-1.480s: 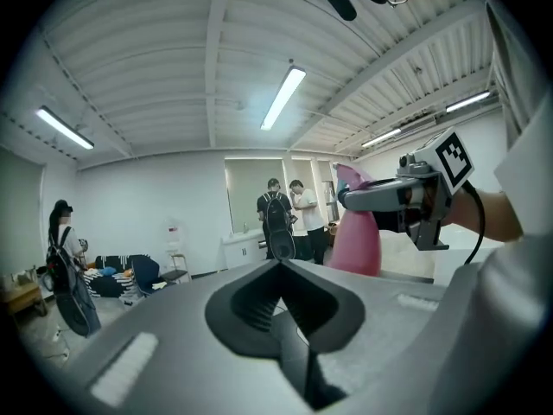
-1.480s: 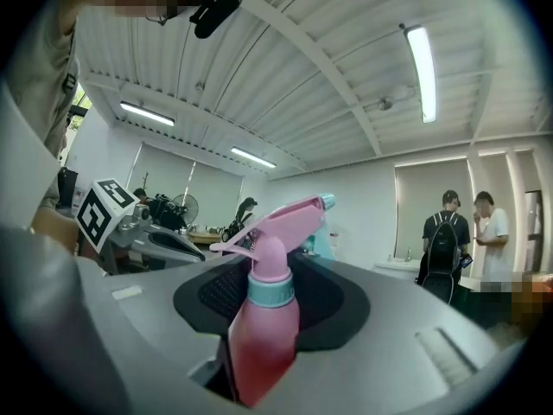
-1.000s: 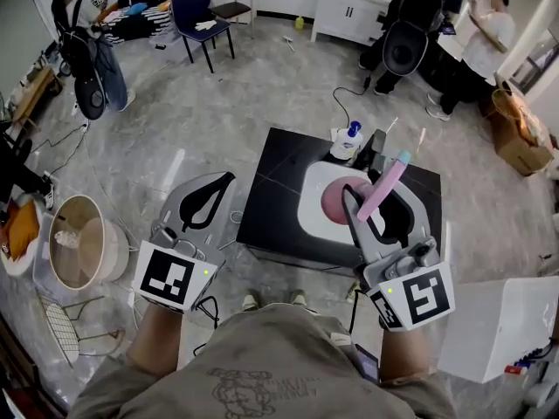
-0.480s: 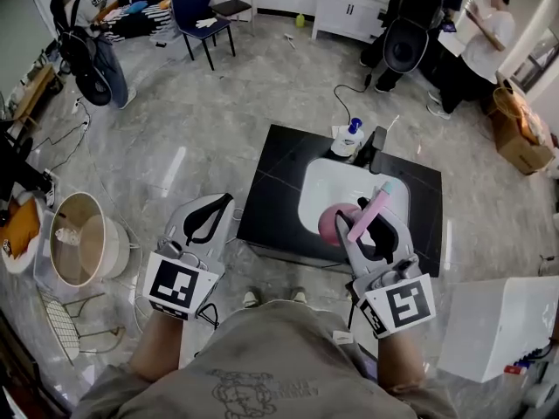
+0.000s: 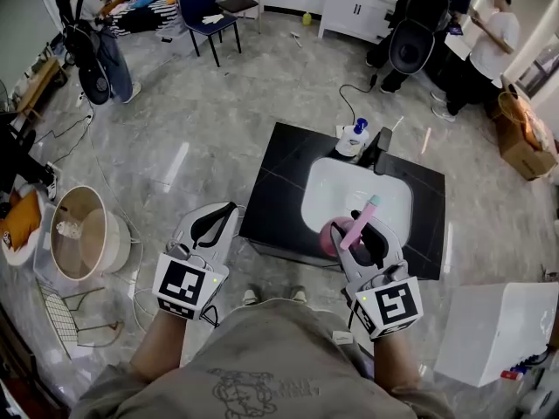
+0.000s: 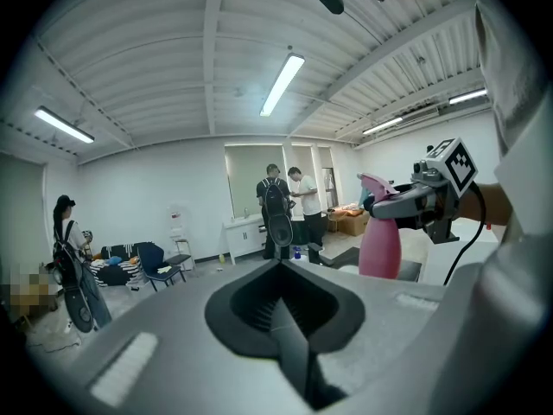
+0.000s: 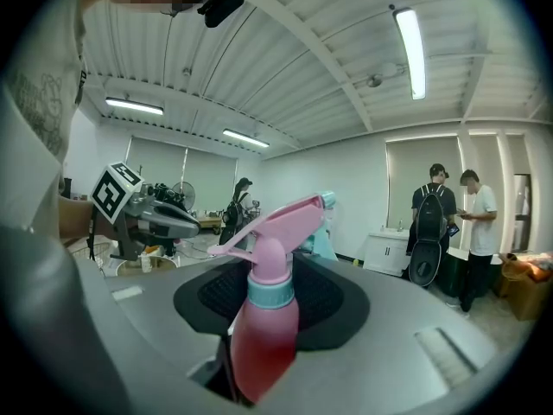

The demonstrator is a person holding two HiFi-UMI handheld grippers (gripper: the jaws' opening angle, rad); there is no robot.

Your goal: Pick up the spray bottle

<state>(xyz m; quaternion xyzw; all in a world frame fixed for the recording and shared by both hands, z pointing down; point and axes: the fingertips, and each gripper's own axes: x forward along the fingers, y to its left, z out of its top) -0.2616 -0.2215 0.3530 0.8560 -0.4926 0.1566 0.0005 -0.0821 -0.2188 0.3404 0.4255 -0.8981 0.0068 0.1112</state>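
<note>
The right tool [image 5: 365,234] was shut tight on the pink bottle [image 5: 342,232], with a jaw pressed on each side. In the right gripper view the bottom of the bottle was hidden down between the jaws. Only its body, blue collar and pink trigger top showed. In the head view the tool covered part of the bottle. The bottle was over the near edge of the white sink [image 5: 349,186] in the black tabletop [image 5: 279,177]. I could not tell if it touched the sink. The left tool [image 5: 229,212] was closed with nothing in it, and it was over the floor just left of the tabletop. There were two tools and one pink bottle. At the back of the tabletop stood one white bottle [image 5: 354,136] with a blue cap, just beside one black tap [image 5: 380,147]. Three other people stood far off: one person [image 5: 92,42] on the left, and a person with a black bag [image 5: 417,33] near a person in white [image 5: 493,46] on the right. There was one blue chair [image 5: 205,16] and one round bin [image 5: 79,234]. One brown box [image 5: 522,138] was cut off by the picture's edge.
</note>
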